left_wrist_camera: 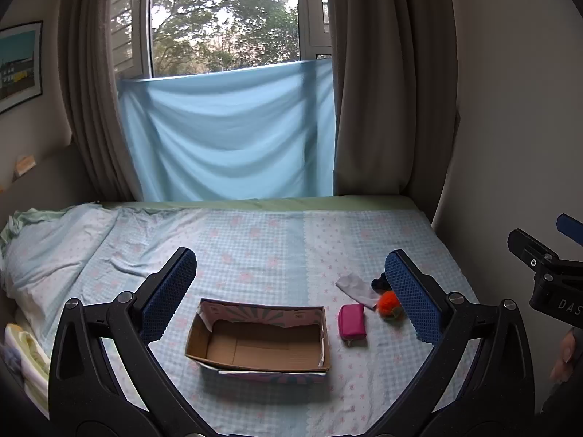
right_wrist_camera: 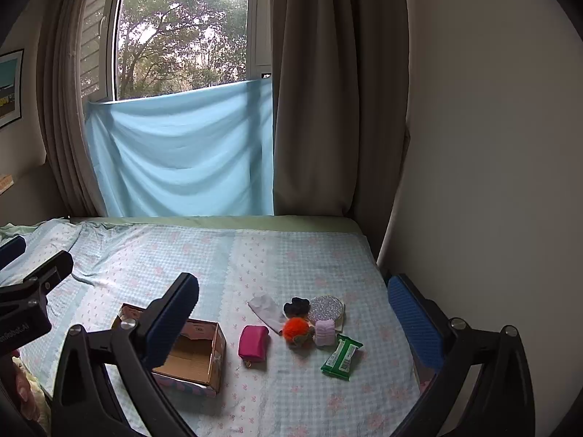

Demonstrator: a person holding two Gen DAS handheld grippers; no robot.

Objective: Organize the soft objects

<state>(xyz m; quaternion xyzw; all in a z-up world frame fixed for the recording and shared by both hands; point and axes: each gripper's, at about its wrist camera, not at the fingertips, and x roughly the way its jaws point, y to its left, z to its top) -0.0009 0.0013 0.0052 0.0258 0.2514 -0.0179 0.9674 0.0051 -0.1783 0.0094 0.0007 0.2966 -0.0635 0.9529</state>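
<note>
An open empty cardboard box [left_wrist_camera: 260, 342] [right_wrist_camera: 196, 360] sits on the bed. To its right lie a pink pouch [left_wrist_camera: 351, 321] [right_wrist_camera: 253, 341], a white sock [left_wrist_camera: 357, 288] [right_wrist_camera: 267, 309], an orange fluffy toy [left_wrist_camera: 389, 302] [right_wrist_camera: 296, 329], a dark scrunchie [right_wrist_camera: 295, 306], a glittery round item [right_wrist_camera: 326, 307], a pale pink soft piece [right_wrist_camera: 325, 332] and a green wipes pack [right_wrist_camera: 341, 357]. My left gripper [left_wrist_camera: 291, 295] is open above the box. My right gripper [right_wrist_camera: 295, 322] is open above the pile. Both are empty.
The bed [left_wrist_camera: 255, 240] has a light blue checked cover, with a rumpled pillow [left_wrist_camera: 47, 255] at the left. A wall [right_wrist_camera: 492, 145] runs along the bed's right side. Curtains and a blue cloth [left_wrist_camera: 226, 138] hang at the window behind.
</note>
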